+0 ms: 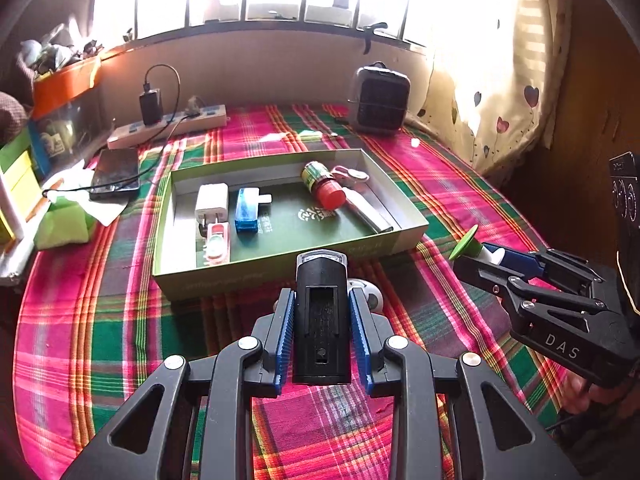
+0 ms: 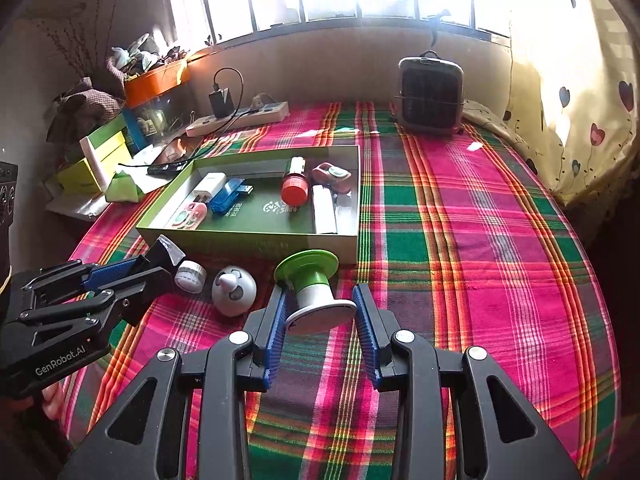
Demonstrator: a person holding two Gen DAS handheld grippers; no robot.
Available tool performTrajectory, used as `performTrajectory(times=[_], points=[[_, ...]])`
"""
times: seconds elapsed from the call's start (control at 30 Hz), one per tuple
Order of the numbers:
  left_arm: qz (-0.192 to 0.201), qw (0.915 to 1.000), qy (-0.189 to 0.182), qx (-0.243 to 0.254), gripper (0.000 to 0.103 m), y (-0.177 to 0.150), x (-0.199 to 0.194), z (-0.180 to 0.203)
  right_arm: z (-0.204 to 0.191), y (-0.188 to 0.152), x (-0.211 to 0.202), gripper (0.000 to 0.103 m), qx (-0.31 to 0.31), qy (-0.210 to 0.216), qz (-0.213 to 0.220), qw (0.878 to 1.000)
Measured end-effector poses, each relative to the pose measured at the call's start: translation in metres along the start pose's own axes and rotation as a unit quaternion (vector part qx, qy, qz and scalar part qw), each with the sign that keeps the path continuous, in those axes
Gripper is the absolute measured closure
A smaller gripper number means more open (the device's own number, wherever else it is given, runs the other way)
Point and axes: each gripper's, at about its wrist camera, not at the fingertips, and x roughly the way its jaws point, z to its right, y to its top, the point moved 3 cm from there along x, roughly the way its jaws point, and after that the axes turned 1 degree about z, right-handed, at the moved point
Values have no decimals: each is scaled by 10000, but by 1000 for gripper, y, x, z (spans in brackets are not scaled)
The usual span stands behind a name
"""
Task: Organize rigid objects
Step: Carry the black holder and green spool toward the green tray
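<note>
So the left gripper (image 1: pixel 321 316) had its blue pads clamped tight on a black flashlight-looking thing (image 1: pixel 321 312), held just short of the green box (image 1: pixel 280 264), which I'll use as the landmark. The right gripper (image 2: pixel 320 320) was pinching a green-and-white spool (image 2: pixel 314 286) by its white end, green flange pointing at the box's near wall, close to the near right corner.

Lying on the plaid cloth (image 2: pixel 480 240) between the grippers and the box's near wall were a white egg-shaped toy with a face (image 2: pixel 233 290) and a small white round dial thing (image 2: pixel 191 276), both right beside the left gripper's tip, kind of crowding that edge.

Inside the box: a pink case (image 1: pixel 216 242), white charger (image 1: pixel 211 200) and blue USB gadget (image 1: pixel 246 210) on the left side, and a red-capped bottle (image 1: pixel 324 184) with a white bar (image 2: pixel 324 210) on the right.

Beyond the box sat a phone (image 1: pixel 116 174) off its far left corner, then a power strip (image 1: pixel 168 126), and a small heater (image 1: pixel 378 98) past the far right corner.
</note>
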Motion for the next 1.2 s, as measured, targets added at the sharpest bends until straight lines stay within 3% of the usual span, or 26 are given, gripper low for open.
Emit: performTrajectory(times=[0.7, 1.2], points=[[105, 9997, -36, -202, 77, 47, 23, -34, -16, 42, 29, 69, -190, 134, 60, 9997], [-94, 9996, -138, -245, 77, 67, 62, -39, -19, 59, 74, 69, -156, 374, -260, 9988]])
